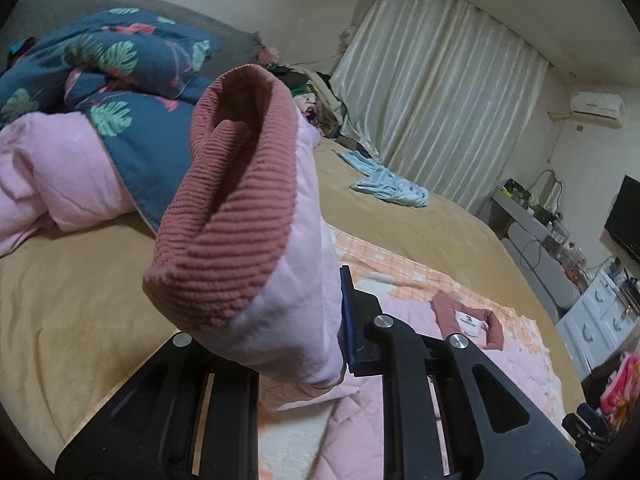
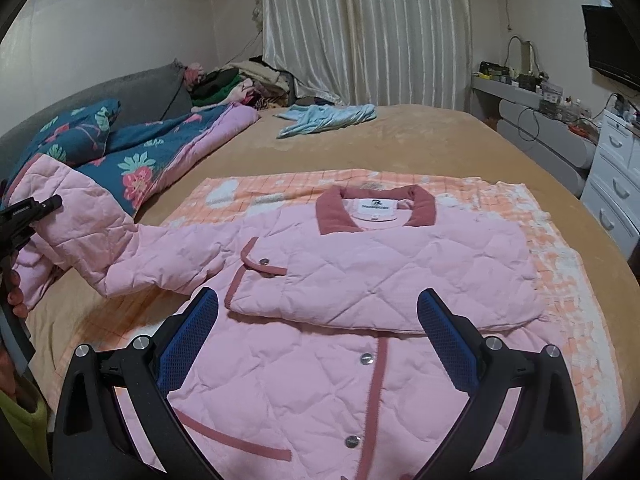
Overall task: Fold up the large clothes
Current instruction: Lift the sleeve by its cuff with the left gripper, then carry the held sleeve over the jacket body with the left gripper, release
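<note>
The raised sleeve (image 1: 256,216) is hiding the left gripper (image 1: 304,344)'s left finger. The bottom edge is cutting off the quilted pink jacket (image 2: 320,380)'s hem. Its collar label (image 2: 376,209) is printing too small to read.

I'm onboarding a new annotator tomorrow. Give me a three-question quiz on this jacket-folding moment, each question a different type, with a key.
1. True or false: the left tongs are clamped on a sleeve of the pink quilted jacket.
2. Multiple choice: the right tongs are
A. shut on the collar
B. open, holding nothing, above the jacket front
C. shut on the light blue garment
3. Fill in: the jacket lies on an orange checked ____ spread over the bed.

Key:
1. True; the ribbed cuff sticks out past the tongs.
2. B
3. blanket
</note>
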Motion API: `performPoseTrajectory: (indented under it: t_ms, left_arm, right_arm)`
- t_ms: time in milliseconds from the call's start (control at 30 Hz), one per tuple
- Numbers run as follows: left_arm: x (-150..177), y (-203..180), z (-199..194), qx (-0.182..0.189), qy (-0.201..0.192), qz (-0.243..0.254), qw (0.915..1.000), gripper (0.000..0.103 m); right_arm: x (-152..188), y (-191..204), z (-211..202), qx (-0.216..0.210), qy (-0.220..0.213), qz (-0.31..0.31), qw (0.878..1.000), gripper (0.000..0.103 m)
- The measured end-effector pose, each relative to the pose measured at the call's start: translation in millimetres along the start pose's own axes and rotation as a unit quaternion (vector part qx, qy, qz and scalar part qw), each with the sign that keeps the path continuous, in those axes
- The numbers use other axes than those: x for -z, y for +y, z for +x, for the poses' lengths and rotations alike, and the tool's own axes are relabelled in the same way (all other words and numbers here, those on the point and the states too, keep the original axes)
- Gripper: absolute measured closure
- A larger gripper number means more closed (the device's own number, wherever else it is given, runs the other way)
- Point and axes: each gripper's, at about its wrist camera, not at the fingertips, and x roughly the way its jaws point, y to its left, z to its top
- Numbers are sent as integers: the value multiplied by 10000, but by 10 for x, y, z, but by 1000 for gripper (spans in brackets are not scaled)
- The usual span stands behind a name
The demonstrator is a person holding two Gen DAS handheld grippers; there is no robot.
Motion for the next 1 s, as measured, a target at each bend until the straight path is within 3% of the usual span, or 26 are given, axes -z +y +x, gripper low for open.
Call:
performPoseTrajectory:
  t_ms: [1000]
  left_arm:
    - [236, -1367, 24, 436, 226, 1036, 9934, 94]
  right_arm:
    - [281, -1034, -556, 26, -409, 1092, 9932, 4]
